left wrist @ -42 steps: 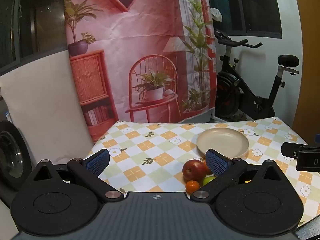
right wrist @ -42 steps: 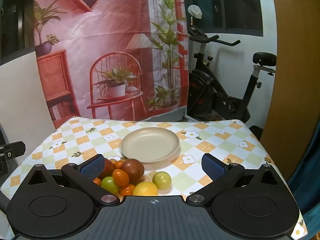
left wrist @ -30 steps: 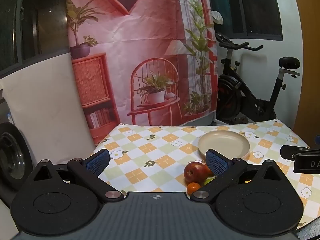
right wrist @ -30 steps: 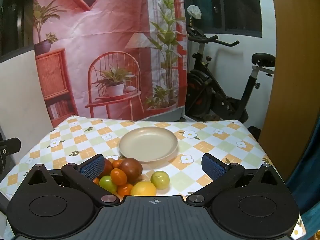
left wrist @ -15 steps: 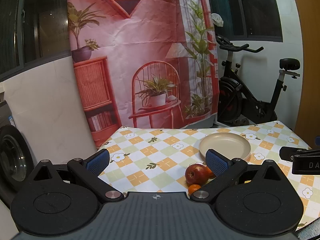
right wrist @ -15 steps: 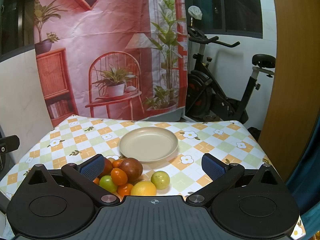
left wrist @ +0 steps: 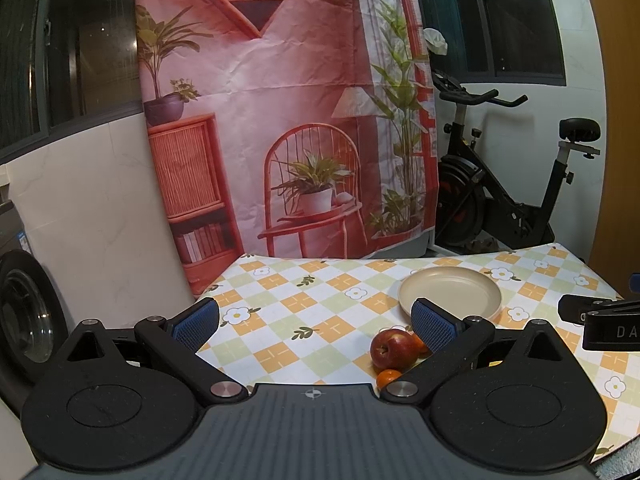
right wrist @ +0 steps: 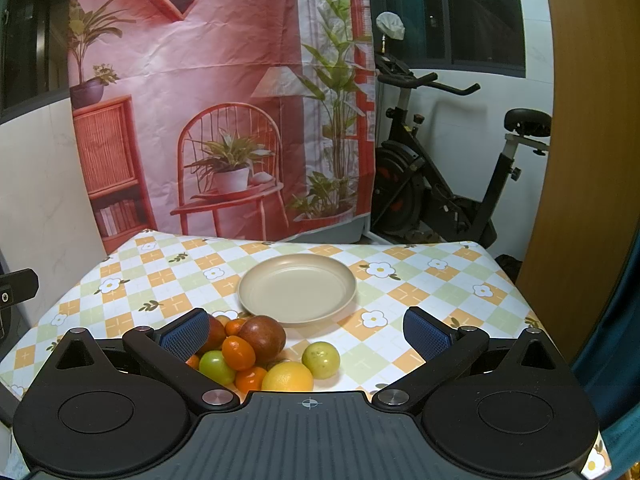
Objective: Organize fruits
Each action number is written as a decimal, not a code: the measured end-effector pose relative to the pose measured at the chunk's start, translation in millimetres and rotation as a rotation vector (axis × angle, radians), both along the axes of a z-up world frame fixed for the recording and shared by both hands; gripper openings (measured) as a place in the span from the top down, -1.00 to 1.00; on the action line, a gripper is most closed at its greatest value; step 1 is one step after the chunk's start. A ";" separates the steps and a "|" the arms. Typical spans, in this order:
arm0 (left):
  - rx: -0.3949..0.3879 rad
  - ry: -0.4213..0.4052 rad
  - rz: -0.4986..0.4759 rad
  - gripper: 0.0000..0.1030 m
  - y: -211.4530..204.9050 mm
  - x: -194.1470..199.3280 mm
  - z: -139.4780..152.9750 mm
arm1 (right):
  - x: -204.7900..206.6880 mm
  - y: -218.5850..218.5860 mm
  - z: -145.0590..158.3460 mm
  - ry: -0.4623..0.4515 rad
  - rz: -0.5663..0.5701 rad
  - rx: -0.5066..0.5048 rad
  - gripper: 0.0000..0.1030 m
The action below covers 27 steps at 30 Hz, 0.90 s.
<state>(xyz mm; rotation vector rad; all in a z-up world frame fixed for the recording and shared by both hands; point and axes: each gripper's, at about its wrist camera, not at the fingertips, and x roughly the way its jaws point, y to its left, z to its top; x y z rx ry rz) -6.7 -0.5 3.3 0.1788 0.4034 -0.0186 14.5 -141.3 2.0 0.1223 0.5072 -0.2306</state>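
An empty beige plate (right wrist: 298,290) (left wrist: 450,290) sits mid-table on the checked cloth. Just in front of it lies a pile of fruit: a dark red apple (right wrist: 262,338), small oranges (right wrist: 238,353), a green fruit (right wrist: 216,367), a yellow lemon (right wrist: 287,377) and a second green fruit (right wrist: 321,359) a little apart. My right gripper (right wrist: 306,330) hangs open above the pile, holding nothing. In the left wrist view a red apple (left wrist: 394,349) and a small orange (left wrist: 387,378) show beside the right finger. My left gripper (left wrist: 316,322) is open and empty, left of the fruit.
The table (right wrist: 440,280) carries a flowered checked cloth and ends at a white wall on the left. A printed backdrop (right wrist: 224,100) hangs behind it, with an exercise bike (right wrist: 448,184) at the back right. A wooden panel (right wrist: 592,160) stands on the right. The other gripper's tip (left wrist: 600,320) shows at right.
The left gripper has tilted up and drawn back slightly, so the table sits lower in its view. The right gripper has barely moved. Both stay open.
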 end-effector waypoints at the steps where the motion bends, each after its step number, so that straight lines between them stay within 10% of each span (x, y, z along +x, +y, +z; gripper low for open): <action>1: 0.000 0.000 0.000 -1.00 -0.1 0.0 0.1 | -0.1 0.0 0.0 0.000 0.000 0.000 -1.00; 27: -0.004 -0.011 0.002 -1.00 -0.6 -4.8 4.2 | -0.8 0.4 0.5 0.000 0.000 -0.001 -1.00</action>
